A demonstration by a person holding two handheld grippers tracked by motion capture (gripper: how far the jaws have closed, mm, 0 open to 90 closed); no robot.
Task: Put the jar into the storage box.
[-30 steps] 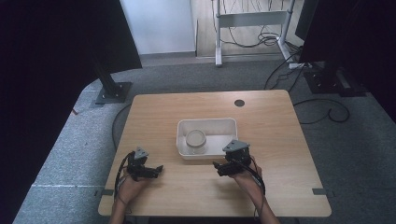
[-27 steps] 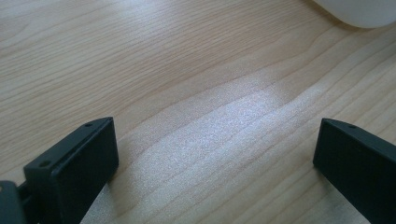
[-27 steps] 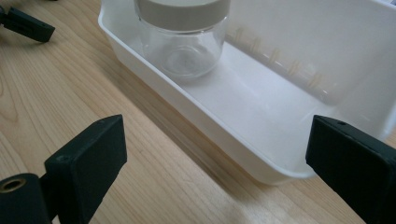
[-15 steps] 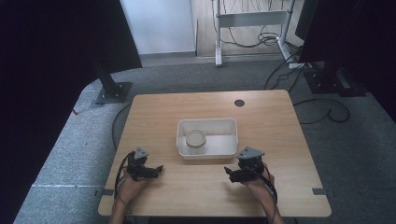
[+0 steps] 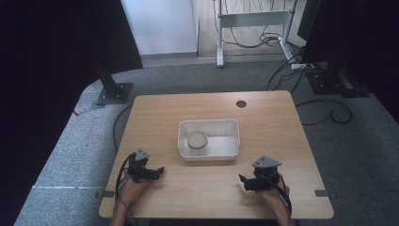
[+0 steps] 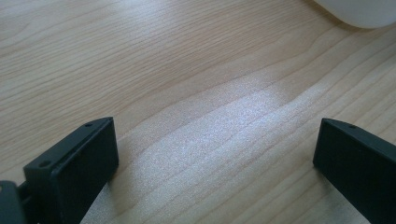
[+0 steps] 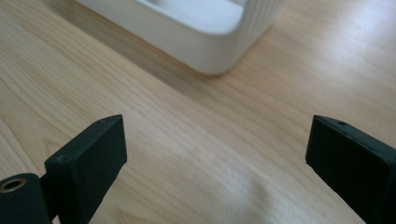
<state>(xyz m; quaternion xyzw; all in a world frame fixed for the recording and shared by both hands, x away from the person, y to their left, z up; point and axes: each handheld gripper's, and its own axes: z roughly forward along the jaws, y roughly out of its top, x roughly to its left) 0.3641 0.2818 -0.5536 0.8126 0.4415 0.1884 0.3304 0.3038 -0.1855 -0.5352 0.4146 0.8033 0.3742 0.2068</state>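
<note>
Resting low near the front edge of the light wooden table, both grippers are empty. Left gripper sits at the front left, jaws spread wide over bare wood. Right gripper sits at the front right, jaws also spread wide, nothing between them. White rectangular plastic tray stands mid-table between and beyond them, apart from both. Round clear-lidded container sits in the tray's left half.
</note>
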